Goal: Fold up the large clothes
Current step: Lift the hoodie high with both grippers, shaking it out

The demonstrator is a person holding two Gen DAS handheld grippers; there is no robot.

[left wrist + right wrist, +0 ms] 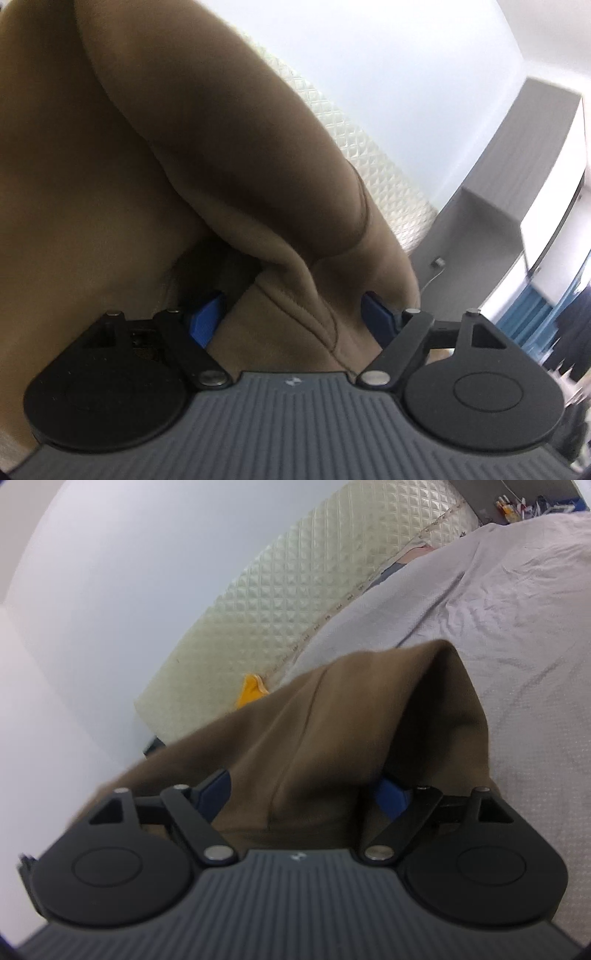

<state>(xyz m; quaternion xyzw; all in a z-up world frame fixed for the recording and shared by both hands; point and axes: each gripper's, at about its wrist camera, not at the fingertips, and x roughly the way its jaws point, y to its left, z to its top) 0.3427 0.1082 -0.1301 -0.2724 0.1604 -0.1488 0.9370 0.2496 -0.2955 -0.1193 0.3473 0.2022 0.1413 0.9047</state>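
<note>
A large brown garment (155, 173) fills the left wrist view and drapes over my left gripper (291, 314). Its blue fingers (205, 317) stand wide apart, with a stitched fold of the cloth bunched between them; the fingertips are hidden by the cloth. In the right wrist view the same brown garment (332, 731) hangs over my right gripper (303, 794). Its blue fingers (391, 794) also stand apart with cloth between them, tips hidden. Both grippers are lifted above the bed.
A bed with a pale grey sheet (498, 609) lies at the right. A quilted cream headboard (277, 602) stands against a white wall. A yellow cloth (251, 692) lies by the headboard. A grey cabinet (517, 192) and a window (554, 206) are at the right.
</note>
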